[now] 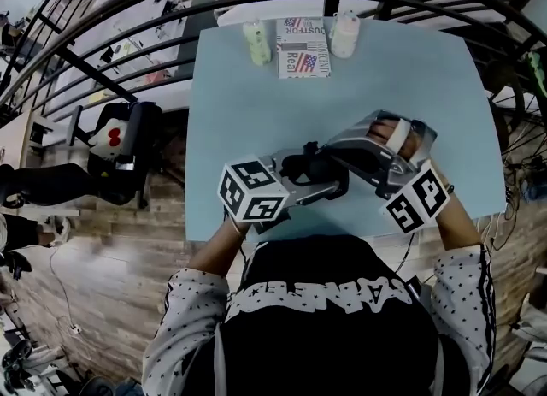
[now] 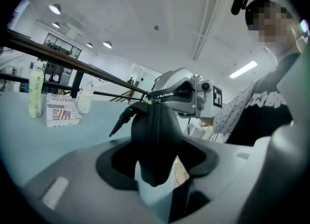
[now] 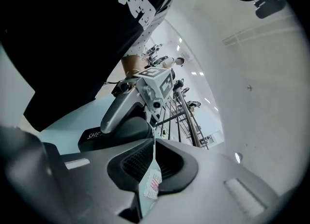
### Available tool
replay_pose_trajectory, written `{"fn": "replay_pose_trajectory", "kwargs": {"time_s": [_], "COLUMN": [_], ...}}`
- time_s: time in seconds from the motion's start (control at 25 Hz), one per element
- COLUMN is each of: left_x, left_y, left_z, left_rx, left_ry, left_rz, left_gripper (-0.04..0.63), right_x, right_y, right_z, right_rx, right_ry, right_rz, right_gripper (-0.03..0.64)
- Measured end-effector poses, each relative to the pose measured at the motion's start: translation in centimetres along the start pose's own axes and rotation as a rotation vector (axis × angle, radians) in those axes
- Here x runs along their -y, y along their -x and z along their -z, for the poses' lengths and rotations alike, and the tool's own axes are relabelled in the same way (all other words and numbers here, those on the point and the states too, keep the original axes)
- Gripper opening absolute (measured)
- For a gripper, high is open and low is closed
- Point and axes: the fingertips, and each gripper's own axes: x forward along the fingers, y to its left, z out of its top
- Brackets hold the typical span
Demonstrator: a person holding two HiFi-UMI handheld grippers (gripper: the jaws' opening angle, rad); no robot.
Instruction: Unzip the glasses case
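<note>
A black glasses case [image 2: 156, 126] stands on end between my left gripper's [image 2: 155, 166] jaws, which are shut on its lower part; a black loop [image 2: 121, 117] juts from its side. Over the near part of the light blue table [image 1: 256, 112], the case [image 1: 302, 164] hangs between both grippers. My right gripper [image 2: 147, 99] comes in from the right and its tips meet at the zipper line on the case's top end, shut on the small zipper pull. Along its own jaws, the right gripper [image 3: 154, 156] leaves only a thin slit, with the case [image 3: 127, 128] just beyond.
At the table's far edge stand a green bottle [image 1: 256, 41], a flag-printed box [image 1: 303, 47] and a white bottle [image 1: 344, 34]. A dark metal railing [image 1: 171, 39] curves round the back and left. A black bag [image 1: 120, 150] sits on the floor at left.
</note>
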Motion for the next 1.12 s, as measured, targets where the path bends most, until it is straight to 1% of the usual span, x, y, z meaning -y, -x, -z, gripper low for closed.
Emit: {"fn": "replay_pose_trajectory", "kwargs": {"time_s": [0.12, 0.2, 0.28, 0.52, 0.6, 0.76, 0.84, 1.0, 1.12], "left_x": [-0.1, -0.4, -0.7, -1.5, -1.8, -2.3, -2.6, -3.0, -3.4], "left_y": [0.6, 1.3, 2.0, 4.0, 4.8, 6.4, 7.2, 8.0, 8.4], "left_z": [-1.2, -2.1, -3.0, -5.0, -5.7, -6.8, -7.1, -7.1, -6.7], "left_rx": [0.068, 0.126, 0.186, 0.338, 0.394, 0.512, 0.567, 0.629, 0.658], "left_ry": [0.037, 0.064, 0.092, 0.159, 0.184, 0.250, 0.283, 0.336, 0.373], "left_rz": [0.006, 0.009, 0.007, -0.009, -0.018, -0.029, -0.028, -0.020, -0.025], "left_gripper": [0.000, 0.000, 0.000, 0.000, 0.000, 0.000, 0.000, 0.000, 0.000], "right_x": [0.5, 0.8, 1.3, 2.8, 3.4, 4.3, 4.6, 4.4, 4.0], "right_y": [0.5, 0.6, 0.8, 2.4, 3.0, 4.5, 4.9, 5.4, 5.6], "right_z": [0.7, 1.1, 1.5, 2.8, 3.3, 4.3, 4.8, 5.8, 6.6], "right_rx": [0.003, 0.013, 0.035, 0.087, 0.117, 0.209, 0.254, 0.321, 0.348], "right_ry": [-0.066, -0.135, -0.221, -0.459, -0.560, -0.813, -0.910, -1.082, -1.178], "right_rz": [0.035, 0.067, 0.116, 0.282, 0.338, 0.455, 0.510, 0.571, 0.604], "right_gripper": [0.025, 0.020, 0.006, 0.005, 0.005, 0.005, 0.005, 0.005, 0.005]}}
